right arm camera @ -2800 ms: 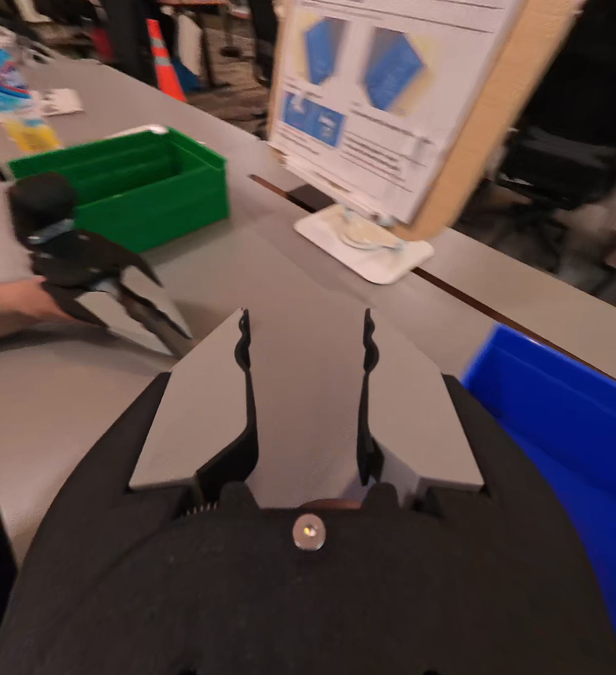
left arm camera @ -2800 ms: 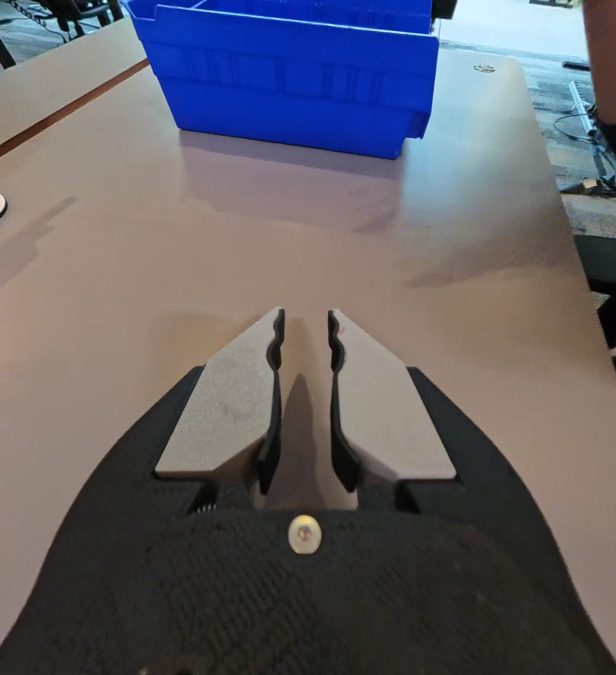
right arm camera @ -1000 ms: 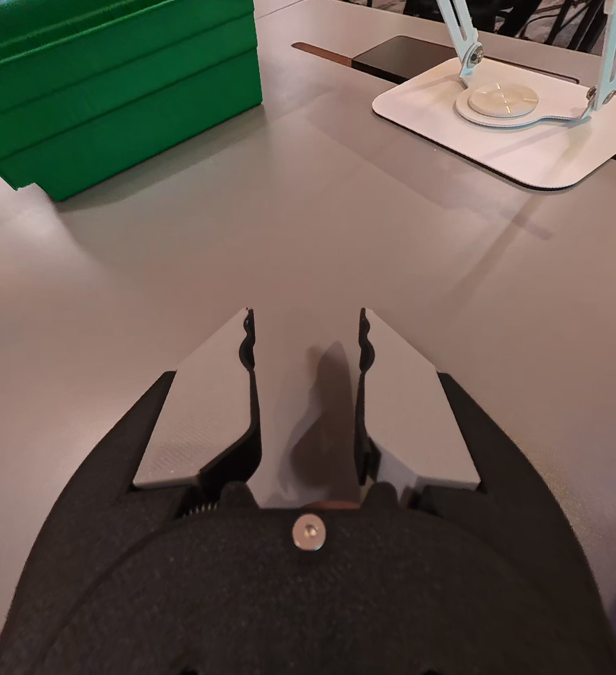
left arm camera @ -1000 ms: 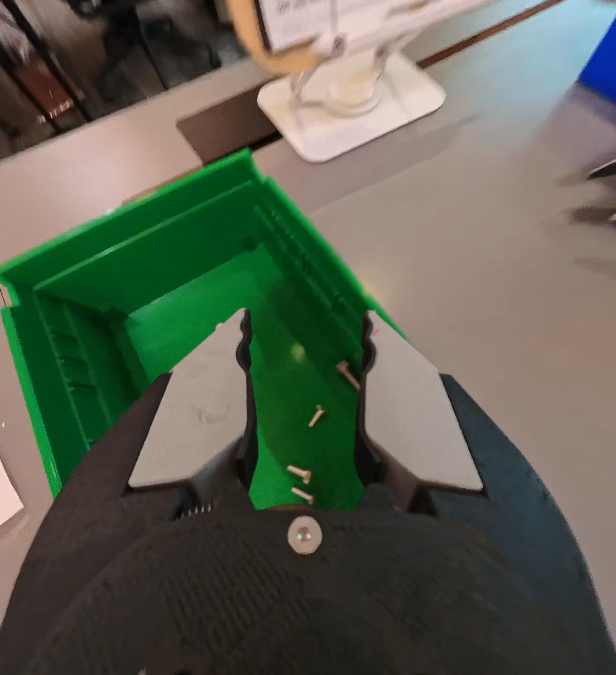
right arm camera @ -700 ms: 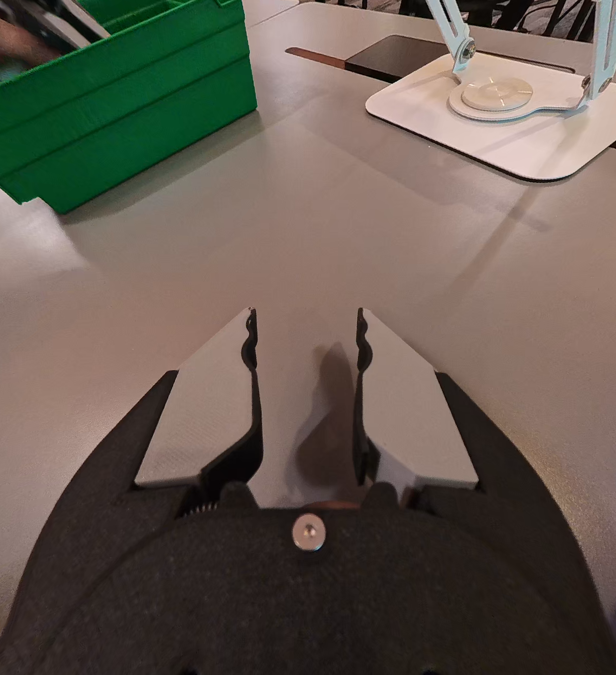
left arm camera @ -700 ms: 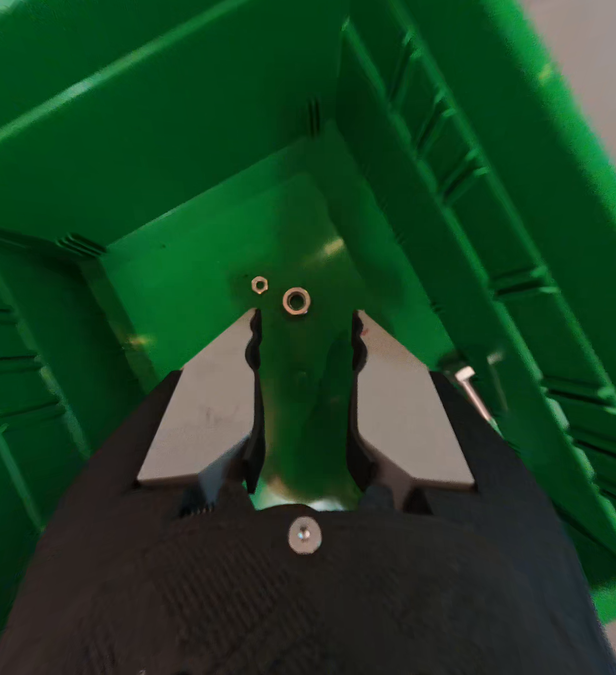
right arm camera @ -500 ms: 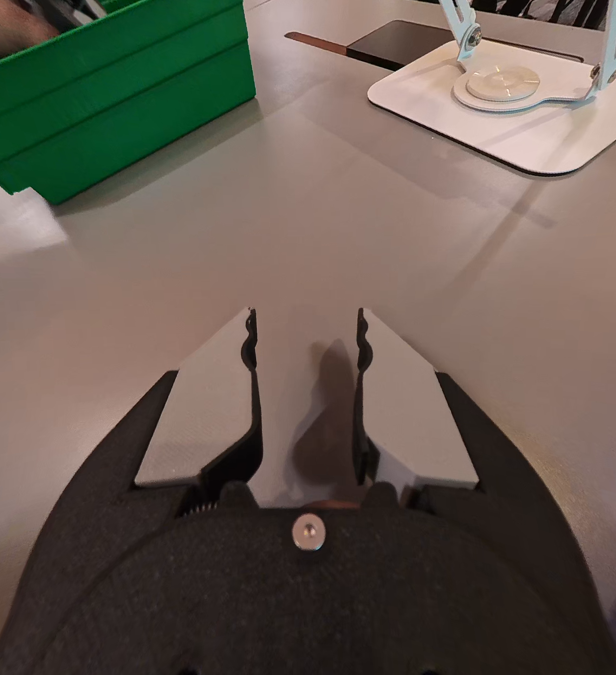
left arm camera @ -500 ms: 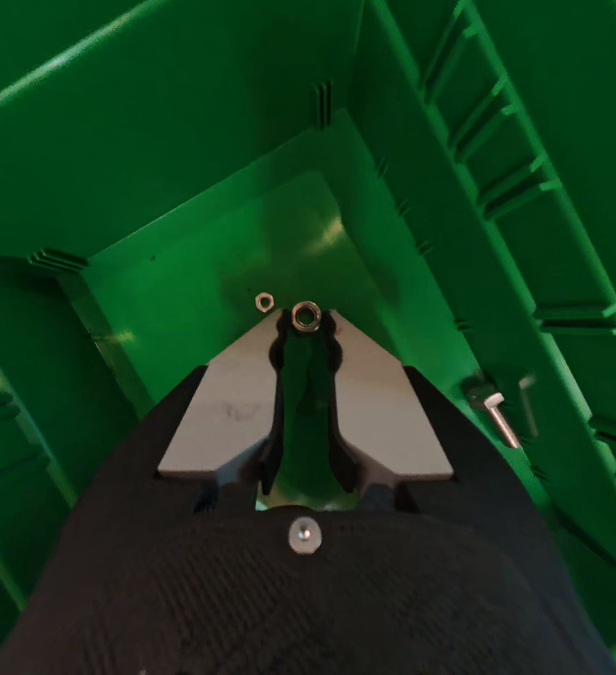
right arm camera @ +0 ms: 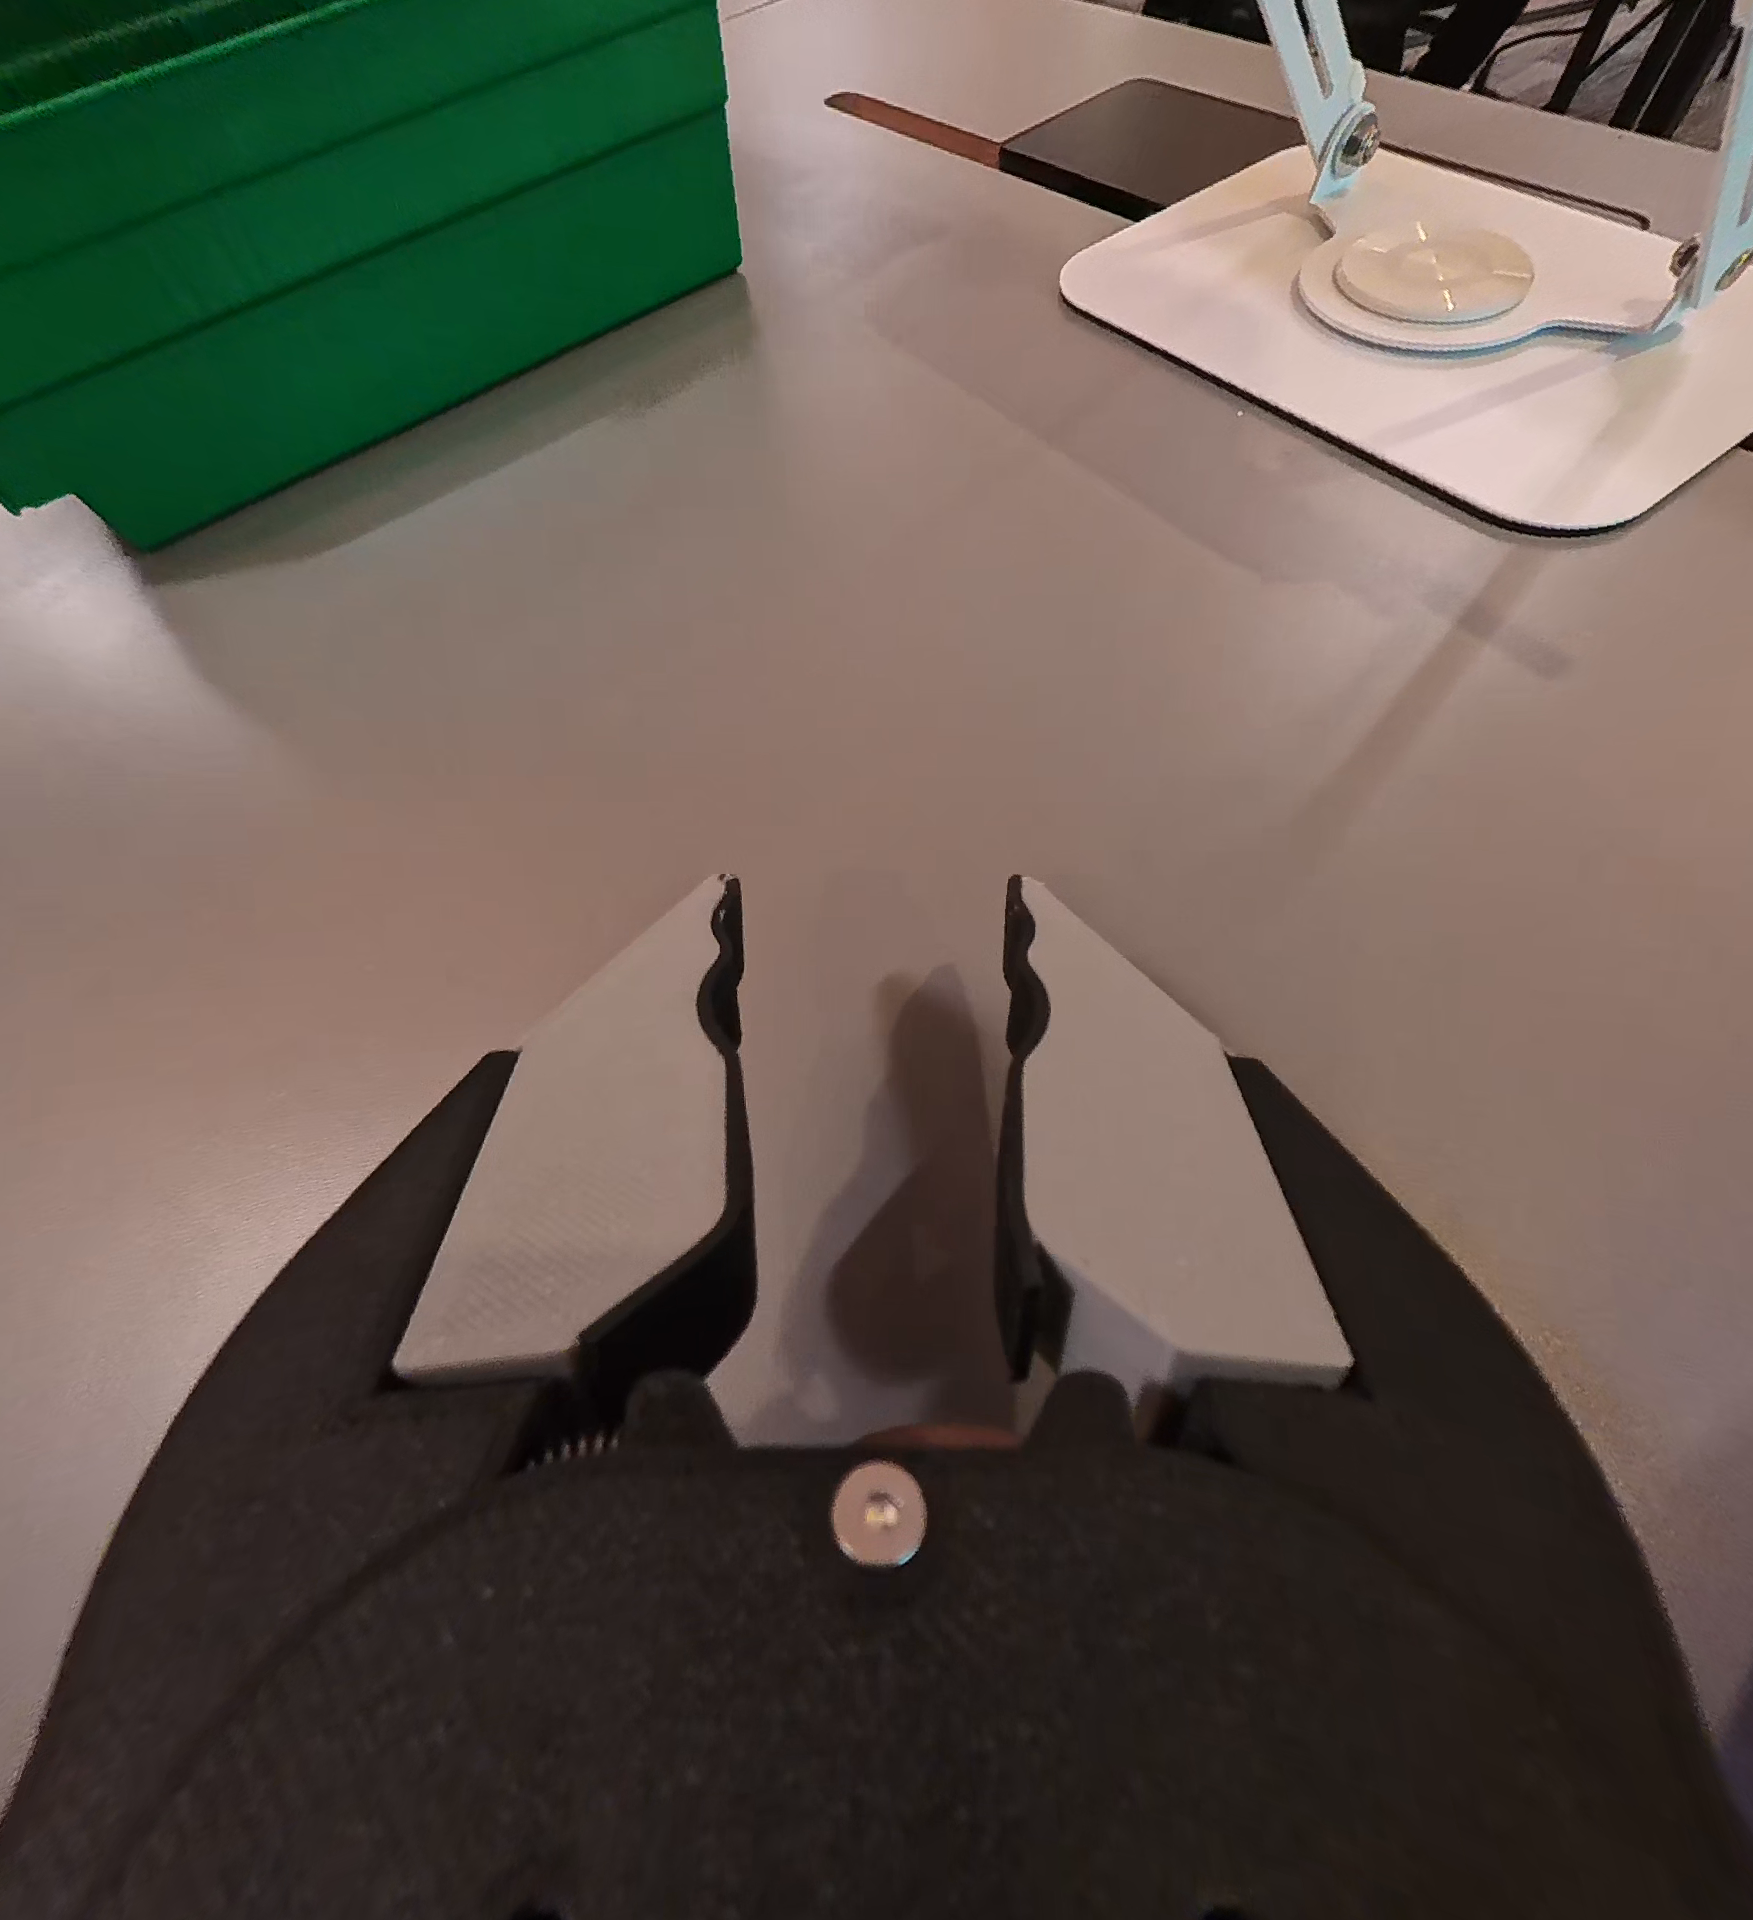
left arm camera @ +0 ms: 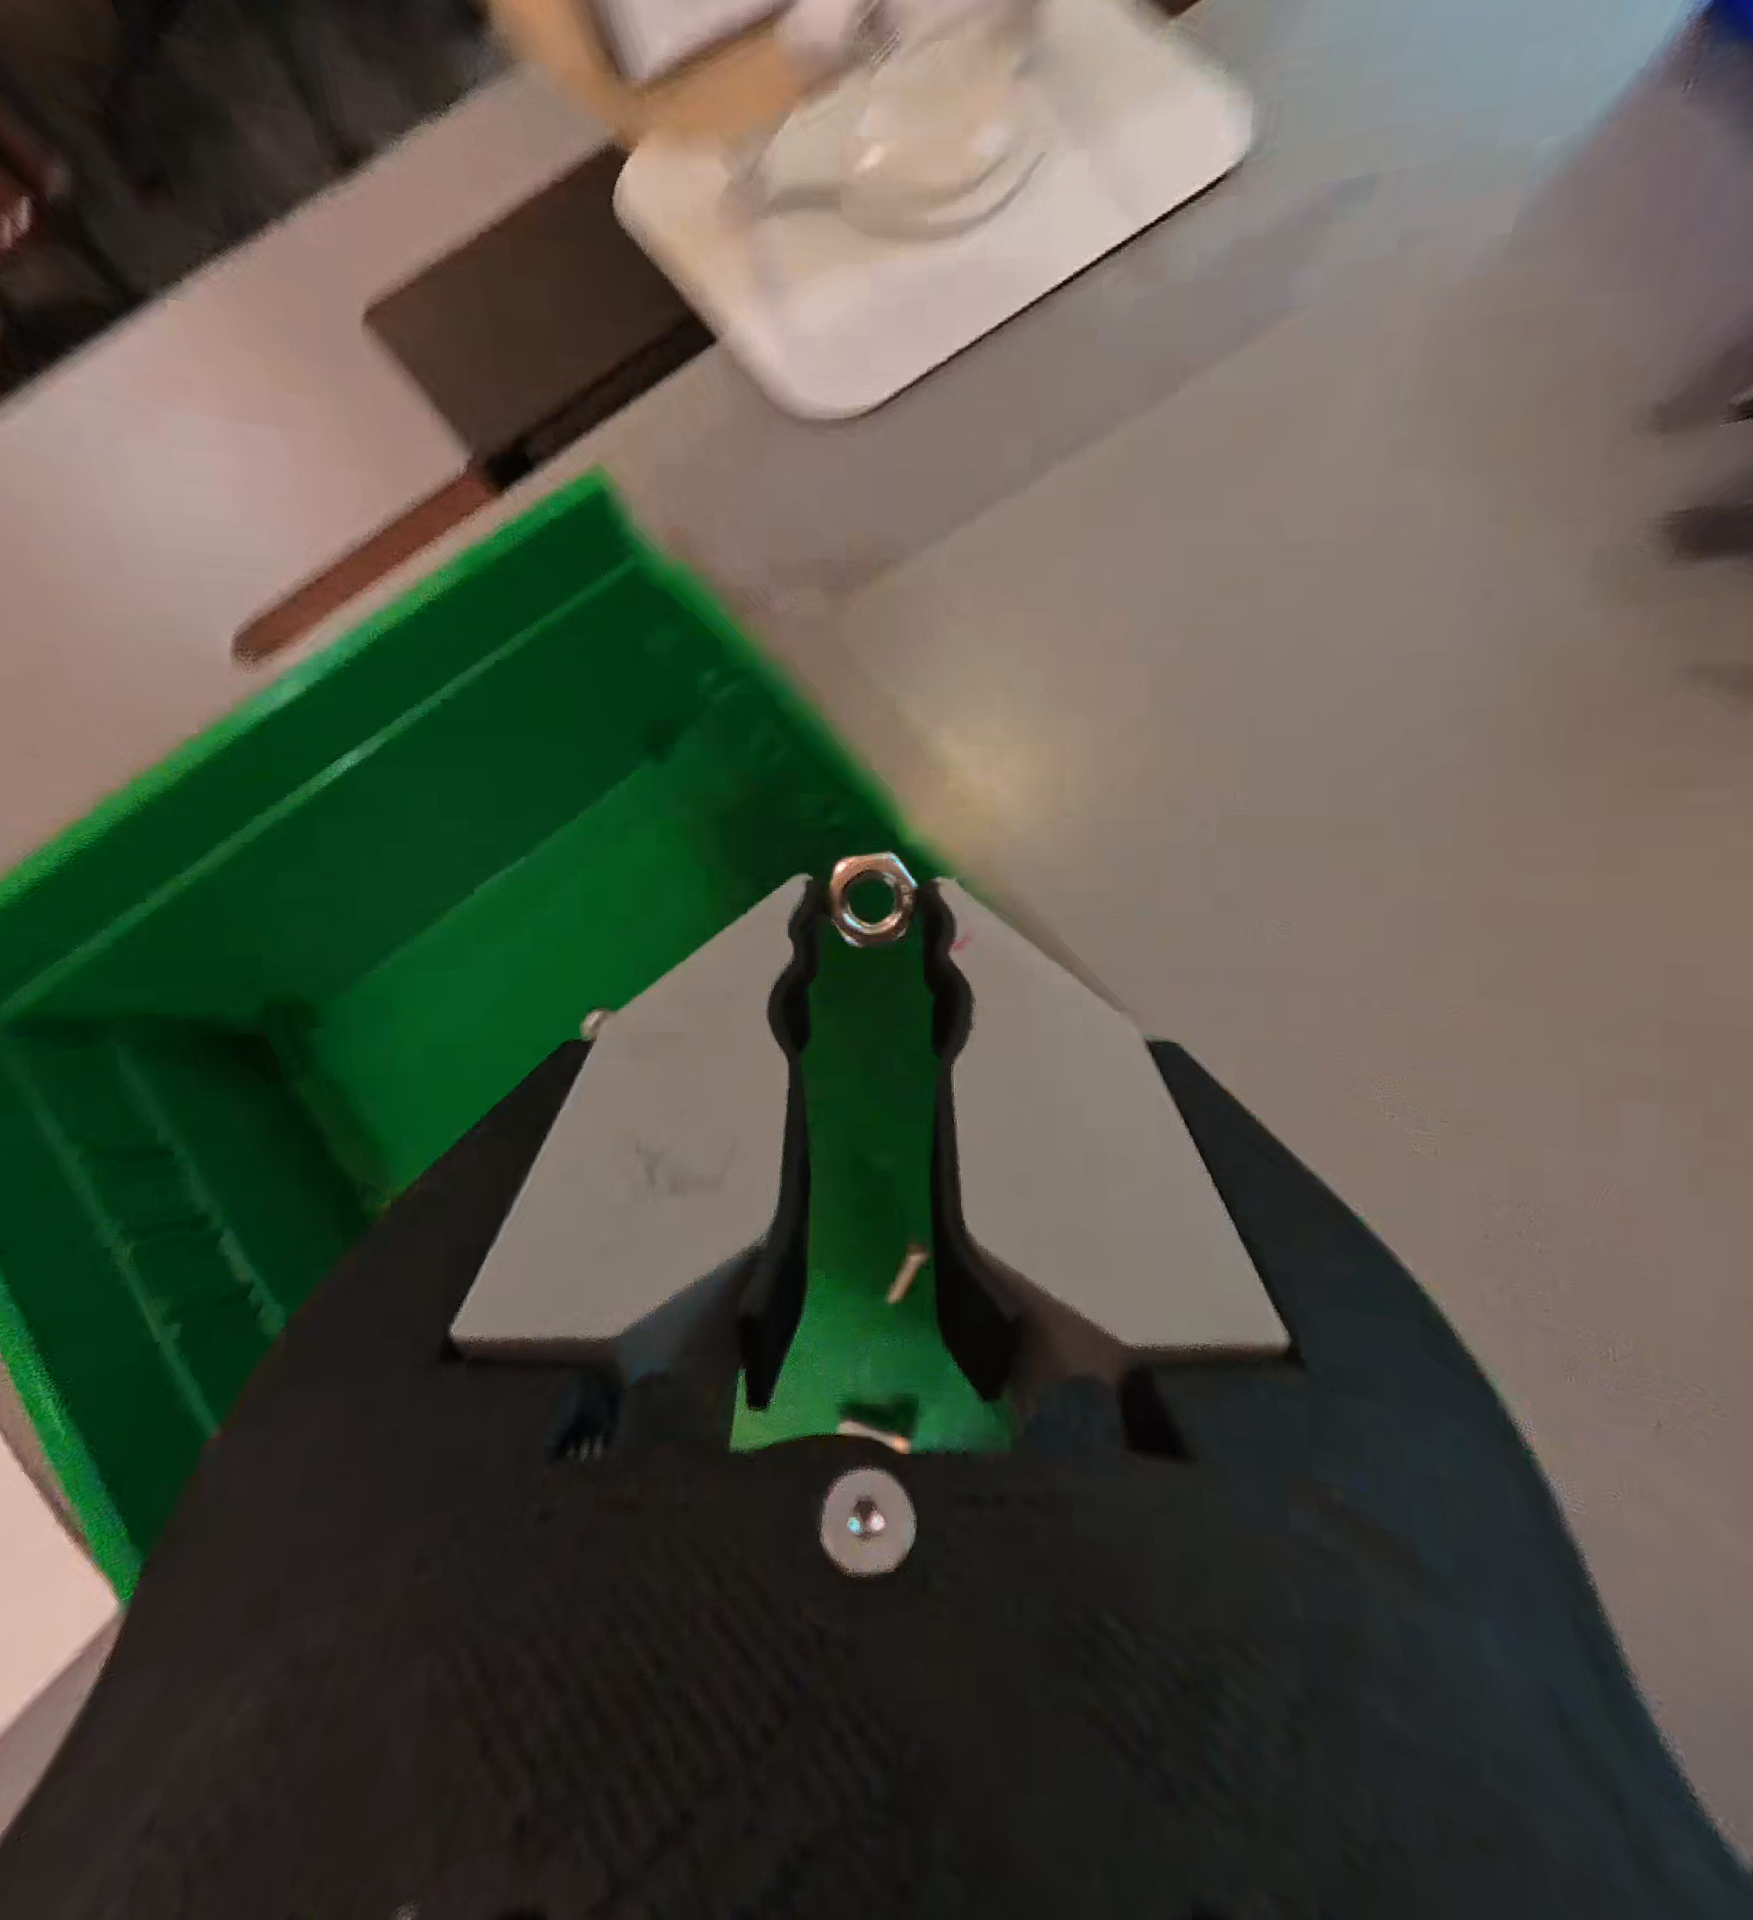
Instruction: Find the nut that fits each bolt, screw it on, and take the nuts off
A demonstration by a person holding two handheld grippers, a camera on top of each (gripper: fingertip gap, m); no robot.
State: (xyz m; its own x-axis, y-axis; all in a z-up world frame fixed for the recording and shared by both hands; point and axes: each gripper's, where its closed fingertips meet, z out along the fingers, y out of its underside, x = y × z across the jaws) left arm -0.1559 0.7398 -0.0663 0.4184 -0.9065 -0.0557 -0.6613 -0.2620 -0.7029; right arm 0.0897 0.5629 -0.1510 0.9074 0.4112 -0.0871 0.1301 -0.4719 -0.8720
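Grey table [left arm camera: 1371,831]; fingers [left arm camera: 939,935] pinch hexagonal nut [left arm camera: 872,900].

Left wrist view is smearing with motion blur beyond the green plastic bin [left arm camera: 259,904]; right wrist view is staying sharp, soft overhead light glaring beside that bin [right arm camera: 311,260].

The left tongs [left arm camera: 873,914] are pinching a small metal nut [left arm camera: 872,900] between the very tips of their two grey fingers [left arm camera: 685,1164], which are drawn close together, leaving only a narrow wedge of space behind the tips. The tongs are pointing forward and downward from their black body. The right tongs [right arm camera: 872,914] are sitting low over the desk [right arm camera: 955,675], their fingers [right arm camera: 602,1174] standing clearly apart with nothing between them, casting a dark shadow just under the gap.
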